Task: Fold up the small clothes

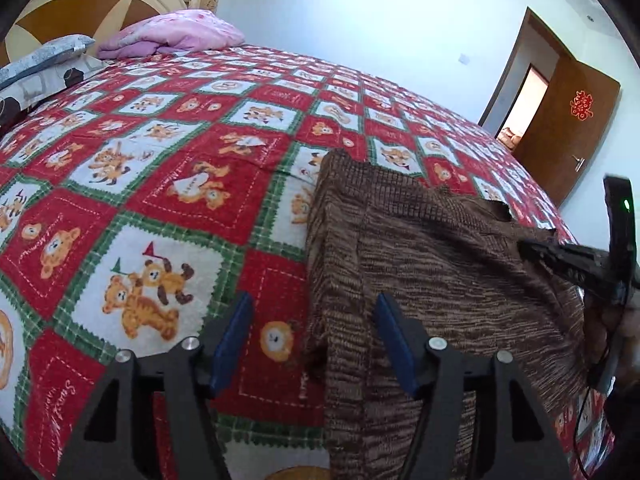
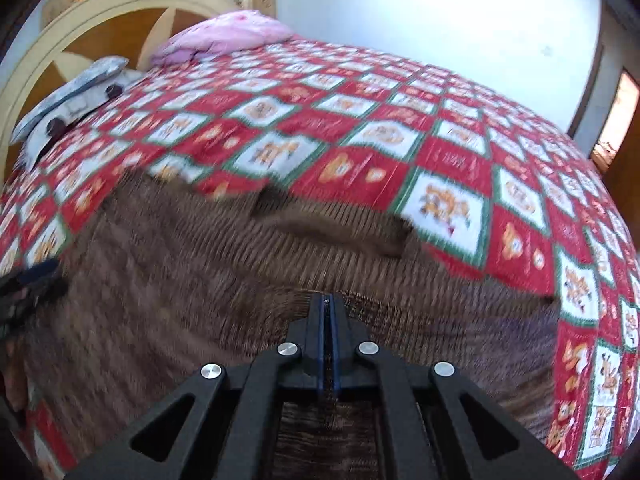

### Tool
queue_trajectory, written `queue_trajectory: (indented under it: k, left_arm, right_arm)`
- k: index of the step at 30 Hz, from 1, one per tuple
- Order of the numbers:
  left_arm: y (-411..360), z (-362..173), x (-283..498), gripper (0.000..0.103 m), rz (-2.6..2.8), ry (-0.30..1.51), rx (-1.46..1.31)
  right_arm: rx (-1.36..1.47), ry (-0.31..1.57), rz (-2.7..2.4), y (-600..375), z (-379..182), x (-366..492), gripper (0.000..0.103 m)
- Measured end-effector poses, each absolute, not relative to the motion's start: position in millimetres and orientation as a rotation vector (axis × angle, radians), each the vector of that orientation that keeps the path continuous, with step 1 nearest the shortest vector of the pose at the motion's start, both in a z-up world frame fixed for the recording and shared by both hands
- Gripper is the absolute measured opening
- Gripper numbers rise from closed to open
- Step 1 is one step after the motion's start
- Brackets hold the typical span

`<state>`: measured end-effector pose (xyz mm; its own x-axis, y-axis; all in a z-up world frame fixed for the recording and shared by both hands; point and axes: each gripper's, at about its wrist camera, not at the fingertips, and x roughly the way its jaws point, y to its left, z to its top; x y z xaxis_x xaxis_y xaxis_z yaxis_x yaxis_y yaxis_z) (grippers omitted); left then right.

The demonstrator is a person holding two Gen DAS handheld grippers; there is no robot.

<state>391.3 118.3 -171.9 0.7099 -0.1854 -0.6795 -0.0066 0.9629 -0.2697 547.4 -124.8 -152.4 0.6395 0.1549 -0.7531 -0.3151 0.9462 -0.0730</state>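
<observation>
Teddy-bear bedspread [image 1: 168, 208] — brown knit garment [image 1: 420, 264] lengthwise toward headboard [image 2: 100, 36], right gripper [image 2: 327, 312] fingers pinching it, left gripper [image 1: 312, 316] fingers spread.

The bedspread [image 1: 192, 184] was a patchwork of red and white squares edged in green plaid, printed with orange teddy bears. On it lay a brown knitted garment [image 1: 440, 264], streaked lighter and darker. The quilt [image 1: 176, 34] was pink, the pillow [image 1: 44, 56] grey-patterned, the headboard [image 2: 100, 36] cream and brown. The door [image 1: 568, 132] was brown with a red emblem [image 1: 581, 105].
</observation>
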Motion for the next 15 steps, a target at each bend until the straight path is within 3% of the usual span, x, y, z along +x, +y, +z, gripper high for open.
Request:
queue_trajectory:
  k: [13,14,15]
  left_arm:
    - [115.2,-174.0,384.0,0.069,-0.101,0.738,-0.256]
    - [115.5,-174.0,383.6,0.069,-0.102,0.733,-0.258]
    - [116.8,-174.6,383.1,0.069,-0.105,0.732,-0.265]
  right_arm:
    - [-0.13,0.824,0.158,-132.6,-151.2,570.2,0.004]
    - [-0.134,0.809,0.158,-130.0,-148.4,567.4,0.017]
    - [-0.132,0.79,0.177,-125.3,-144.1,564.1,0.038]
